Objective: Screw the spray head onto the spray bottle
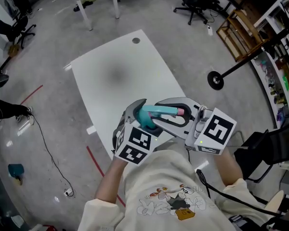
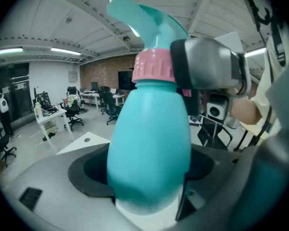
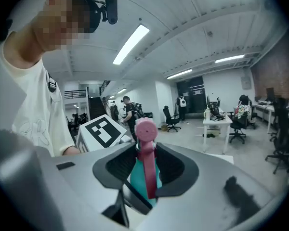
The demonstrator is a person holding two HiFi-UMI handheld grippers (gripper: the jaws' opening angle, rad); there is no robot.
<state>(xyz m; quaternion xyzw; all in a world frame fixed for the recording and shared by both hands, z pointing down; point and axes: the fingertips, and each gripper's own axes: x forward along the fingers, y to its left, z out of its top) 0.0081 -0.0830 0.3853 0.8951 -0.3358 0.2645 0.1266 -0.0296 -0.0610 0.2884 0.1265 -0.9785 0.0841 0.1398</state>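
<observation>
Head view: 1 bottle (image 1: 148,115), 2 claws (image 1: 143,123) (image 1: 178,113)

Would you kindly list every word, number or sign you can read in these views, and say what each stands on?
No text can be read in any view.
The left marker cube and right marker cube: black-and-white square patterns only, no letters.
The shirt print: a cartoon; any lettering is too small to read.
The spray bottle and spray head: no label visible.
</observation>
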